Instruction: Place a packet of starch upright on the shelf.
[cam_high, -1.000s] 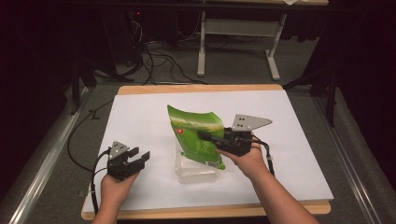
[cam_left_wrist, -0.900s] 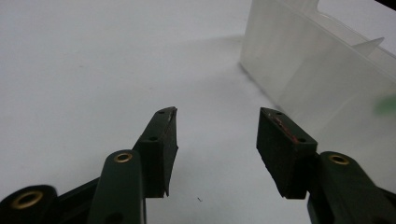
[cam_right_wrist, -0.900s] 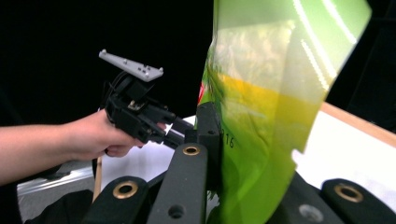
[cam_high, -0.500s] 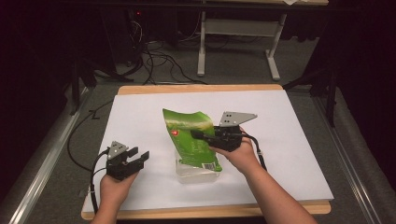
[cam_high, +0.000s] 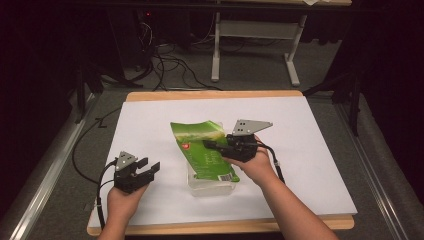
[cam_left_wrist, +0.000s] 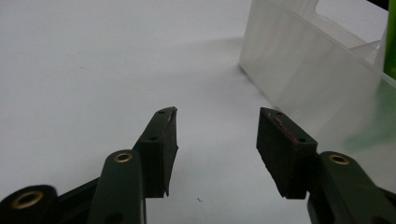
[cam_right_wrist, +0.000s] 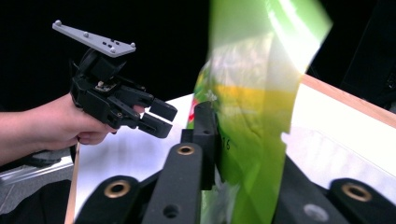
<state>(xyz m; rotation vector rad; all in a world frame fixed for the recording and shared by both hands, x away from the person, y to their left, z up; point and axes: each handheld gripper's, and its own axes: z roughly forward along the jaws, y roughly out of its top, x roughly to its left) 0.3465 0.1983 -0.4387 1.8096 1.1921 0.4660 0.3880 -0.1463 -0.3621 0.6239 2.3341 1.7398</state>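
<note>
Near the middle of the white table (cam_high: 310, 150), the green bag (cam_high: 202, 150) sits pinched between the jaws of the right gripper (cam_high: 212, 145), clamped on its right edge; the bag's lower end rests in a clear plastic container (cam_high: 210, 186); its long axis runs from the container up and away, leaning toward the far left; the left gripper (cam_high: 150, 167) hovers well apart to the left, jaws spread with nothing between them.

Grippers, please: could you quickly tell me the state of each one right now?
Left gripper: open, holding nothing, jaws apart over the white table.
Right gripper: shut on the green bag, holding it above the clear container.
</note>
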